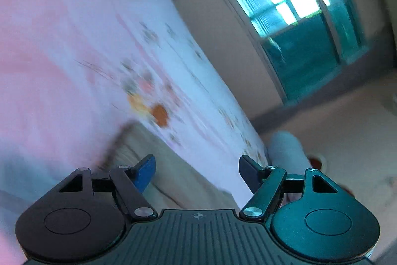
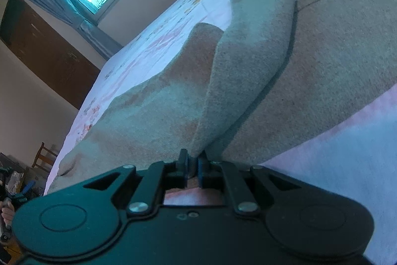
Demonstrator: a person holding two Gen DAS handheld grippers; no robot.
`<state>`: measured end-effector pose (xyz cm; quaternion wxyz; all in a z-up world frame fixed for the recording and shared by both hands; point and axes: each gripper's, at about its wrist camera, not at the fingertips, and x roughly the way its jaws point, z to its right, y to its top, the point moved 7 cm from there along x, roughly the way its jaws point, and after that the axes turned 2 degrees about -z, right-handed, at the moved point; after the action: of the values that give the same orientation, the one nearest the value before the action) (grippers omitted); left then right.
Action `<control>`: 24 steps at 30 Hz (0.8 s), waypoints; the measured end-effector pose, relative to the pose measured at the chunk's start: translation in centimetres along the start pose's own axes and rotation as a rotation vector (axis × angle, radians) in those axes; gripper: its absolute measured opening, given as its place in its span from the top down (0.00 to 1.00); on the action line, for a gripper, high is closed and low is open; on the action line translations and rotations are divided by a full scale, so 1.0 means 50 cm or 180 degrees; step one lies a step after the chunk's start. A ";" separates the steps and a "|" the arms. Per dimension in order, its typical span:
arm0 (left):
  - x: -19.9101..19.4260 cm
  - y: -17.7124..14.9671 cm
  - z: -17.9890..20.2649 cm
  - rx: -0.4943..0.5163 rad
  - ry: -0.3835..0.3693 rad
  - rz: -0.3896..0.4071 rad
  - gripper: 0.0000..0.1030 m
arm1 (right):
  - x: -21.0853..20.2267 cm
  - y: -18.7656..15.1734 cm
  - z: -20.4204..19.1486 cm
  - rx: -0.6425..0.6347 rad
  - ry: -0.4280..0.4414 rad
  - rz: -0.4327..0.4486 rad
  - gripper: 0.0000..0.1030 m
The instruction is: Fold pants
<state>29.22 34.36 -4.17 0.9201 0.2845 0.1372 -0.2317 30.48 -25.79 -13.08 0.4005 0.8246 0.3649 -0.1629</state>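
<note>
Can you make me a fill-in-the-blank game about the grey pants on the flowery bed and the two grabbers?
1. The right gripper is shut on a raised fold of the grey knit ____.
2. The left gripper has its jaws ____, with nothing between them.
3. The pants lie on a bed with a pink ____-patterned sheet.
4. Light comes in through the ____ above the bed's far side.

Missing words: pants; open; flower; window

Floral bedsheet [image 1: 139, 71] smeared by motion blur. Pants [image 2: 310, 61] cut off at two o'clock. Fold hidden behind right gripper [image 2: 191, 164] at six o'clock.
</note>
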 end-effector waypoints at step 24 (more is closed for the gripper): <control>0.294 -0.531 0.323 0.2552 0.1638 -0.0481 0.08 | -0.208 0.137 0.038 -0.0313 -0.0454 0.0601 0.76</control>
<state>30.35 0.35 -9.13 0.6547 0.6541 0.2806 -0.2546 28.45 -35.02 -4.74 0.4789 0.8210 0.2638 -0.1645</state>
